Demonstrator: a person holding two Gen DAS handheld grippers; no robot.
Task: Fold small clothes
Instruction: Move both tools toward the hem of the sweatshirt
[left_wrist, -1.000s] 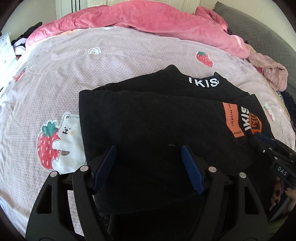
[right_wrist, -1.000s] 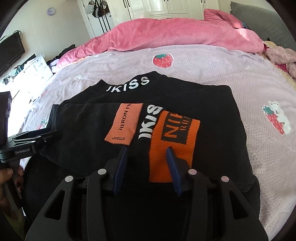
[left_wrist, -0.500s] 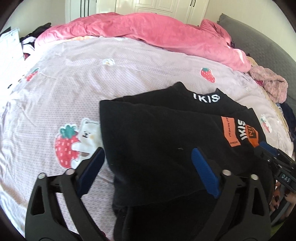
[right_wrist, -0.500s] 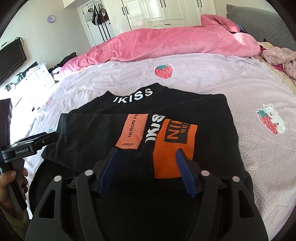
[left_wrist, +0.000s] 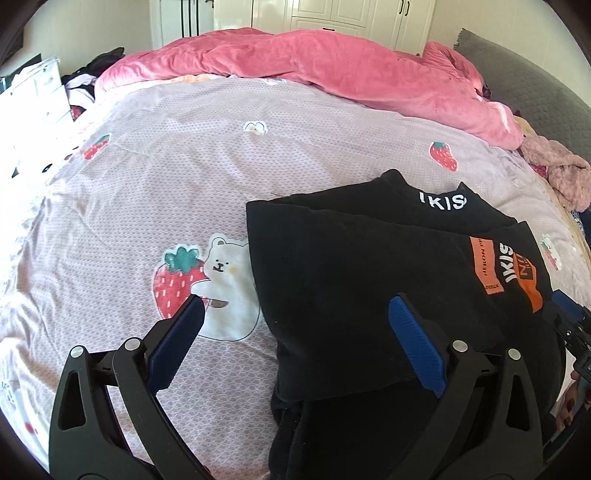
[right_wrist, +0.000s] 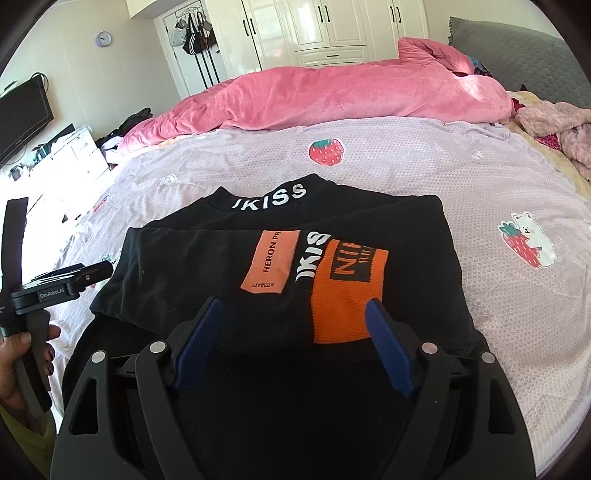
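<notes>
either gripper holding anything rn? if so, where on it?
Nothing held. Left gripper and right gripper have just been opening, clear above the folded black sweatshirt.

The bed (left_wrist: 184, 177) bears a folded black garment (left_wrist: 351, 277) and a pink quilt (left_wrist: 332, 62).

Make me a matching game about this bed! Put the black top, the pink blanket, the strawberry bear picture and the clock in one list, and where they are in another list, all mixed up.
Things:
1. black top
2. pink blanket
3. strawberry bear picture
4. clock

Places:
A. high on the wall
B. printed on the sheet, just left of the black top in the left wrist view
C. bunched along the far side of the bed
D. folded on the sheet, right in front of both grippers

Pairs: 1-D, 2-C, 3-B, 4-A
</notes>
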